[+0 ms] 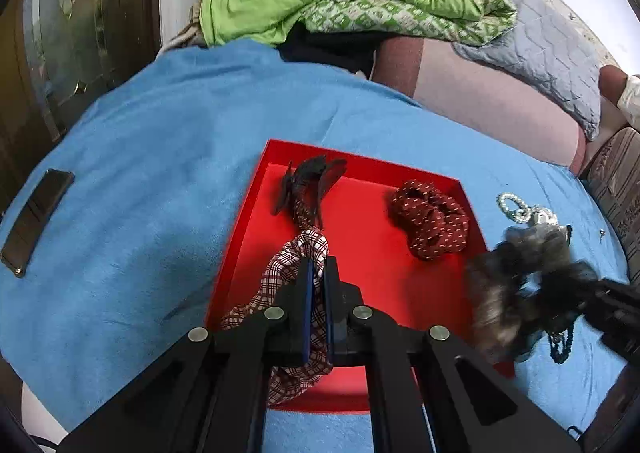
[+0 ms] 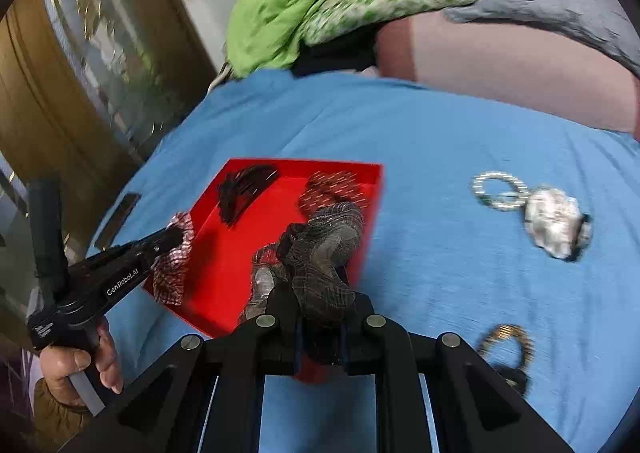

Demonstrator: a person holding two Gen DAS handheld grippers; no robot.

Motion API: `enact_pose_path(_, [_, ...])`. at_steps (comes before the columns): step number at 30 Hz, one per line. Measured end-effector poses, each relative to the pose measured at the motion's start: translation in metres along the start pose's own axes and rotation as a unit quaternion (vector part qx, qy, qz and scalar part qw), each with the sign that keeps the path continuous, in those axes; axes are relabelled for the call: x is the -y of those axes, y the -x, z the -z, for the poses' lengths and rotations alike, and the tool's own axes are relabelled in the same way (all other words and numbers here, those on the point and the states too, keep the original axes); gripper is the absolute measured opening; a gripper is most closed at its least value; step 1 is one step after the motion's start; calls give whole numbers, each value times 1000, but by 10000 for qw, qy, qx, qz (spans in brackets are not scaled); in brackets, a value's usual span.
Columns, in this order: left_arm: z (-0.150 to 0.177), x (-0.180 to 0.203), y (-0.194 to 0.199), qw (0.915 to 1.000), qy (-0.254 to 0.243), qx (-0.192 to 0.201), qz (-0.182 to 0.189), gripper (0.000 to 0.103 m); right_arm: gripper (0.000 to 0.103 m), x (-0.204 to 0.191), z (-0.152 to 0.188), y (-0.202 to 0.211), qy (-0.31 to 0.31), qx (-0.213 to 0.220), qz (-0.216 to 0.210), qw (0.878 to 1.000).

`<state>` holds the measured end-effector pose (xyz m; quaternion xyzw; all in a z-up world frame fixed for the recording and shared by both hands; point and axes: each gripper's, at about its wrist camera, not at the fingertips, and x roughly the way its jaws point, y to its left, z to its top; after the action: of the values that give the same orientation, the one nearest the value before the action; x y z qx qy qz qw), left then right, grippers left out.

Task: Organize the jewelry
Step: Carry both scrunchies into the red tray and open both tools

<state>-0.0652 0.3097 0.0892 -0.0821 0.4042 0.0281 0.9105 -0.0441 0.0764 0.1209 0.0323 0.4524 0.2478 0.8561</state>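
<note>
Red card tray (image 1: 360, 253) lies on the blue blanket; in the left wrist view the left gripper (image 1: 318, 273) is clamped on a checked scrunchie (image 1: 288, 265) hanging over the tray's near half. Lower it to the floor before letting go.

In the right wrist view the right gripper (image 2: 320, 317) pinches a grey scrunchie (image 2: 320, 253) above the tray's right edge; I would carry it further inward, clear of the wall.

2 close downward wrist views, shared red tray (image 1: 400, 169)
</note>
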Motion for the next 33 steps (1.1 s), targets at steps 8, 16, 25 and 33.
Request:
enact_pose_path(8, [1,-18,-20,9993,227,-250,-170,5,15,-10,8,-54,66,-557,0,9984])
enact_pose_path(16, [2,-12,-11,9996,98,16,-247,37,26,-21,14,-59,311,-572,32,9979])
enact_pose_path(25, [0,-6,4,9987,82,390,-320,47,57,-35,16,-20,637,-70,180,9978])
enact_pose_path(33, [6,6,21,9967,95,718,-365,47,62,-13,38,34,707,298,413,9962])
